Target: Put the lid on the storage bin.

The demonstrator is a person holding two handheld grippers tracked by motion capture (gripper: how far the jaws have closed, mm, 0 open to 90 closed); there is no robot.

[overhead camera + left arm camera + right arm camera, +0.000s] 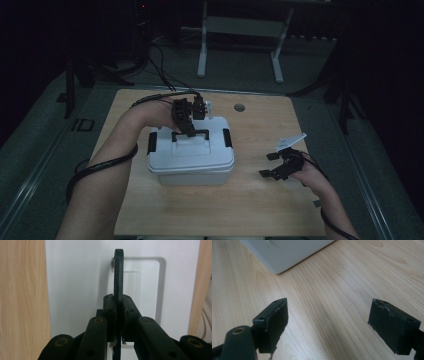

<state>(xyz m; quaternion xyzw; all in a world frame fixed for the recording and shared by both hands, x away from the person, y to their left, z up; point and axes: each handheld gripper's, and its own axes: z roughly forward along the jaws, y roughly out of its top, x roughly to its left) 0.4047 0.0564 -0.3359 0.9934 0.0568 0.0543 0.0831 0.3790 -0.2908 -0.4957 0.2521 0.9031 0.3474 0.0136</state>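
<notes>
Box: a white lidded box (pixel 192 157) sits on the left half of the wooden counter (pixel 260 200), long side toward the person, with a black latch at each short end of the lid.
Handle: a black carrying handle (pixel 118 275) stands raised, upright above its shallow recess in the middle of the lid; in the left gripper view it shows edge-on, a thin dark bar with a rounded top.
Left gripper: the left gripper (pixel 189 131) reaches over the far part of the lid, pointing down and toward the person — its fingers (pixel 109 311) are pressed together on the handle, one pad flat against each face of the bar.
Left forearm: it comes in from the lower left and crosses the counter's left edge, a black cable looping beside it.
Right gripper: the right gripper (pixel 272 165) rests low over bare counter, well apart from the box and to its right, a grey three-cornered plate on top.
Right fingers: the two fingers (pixel 274 320) stand wide apart with only wood grain between them — nothing held; a corner of the box shows farther off in the right gripper view.
Counter: a small round fitting (pixel 239 107) lies near its far edge, beyond the box.
</notes>
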